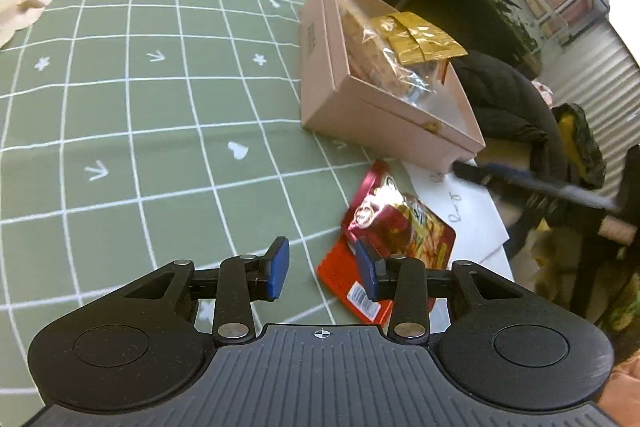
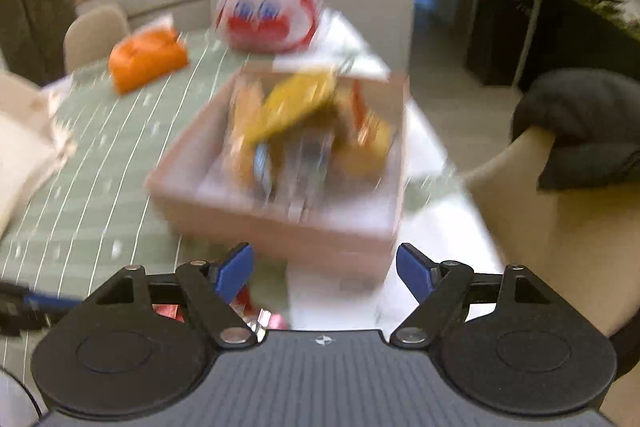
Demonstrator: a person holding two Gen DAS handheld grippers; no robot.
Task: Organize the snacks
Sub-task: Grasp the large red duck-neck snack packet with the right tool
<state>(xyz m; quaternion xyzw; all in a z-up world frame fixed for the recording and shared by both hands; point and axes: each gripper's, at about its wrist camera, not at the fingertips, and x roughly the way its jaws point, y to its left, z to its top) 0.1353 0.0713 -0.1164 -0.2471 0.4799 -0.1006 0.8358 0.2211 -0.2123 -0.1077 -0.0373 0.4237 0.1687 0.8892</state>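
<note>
Right under my left gripper (image 1: 322,269), jaws half-spread and empty, lies a crinkled glossy red snack packet (image 1: 394,235) on the gridded green cloth (image 1: 160,107). My right gripper (image 2: 324,273) gapes wide, empty. Beyond sits the rectangular pink cardboard box (image 1: 340,99) of foil snacks.
</note>
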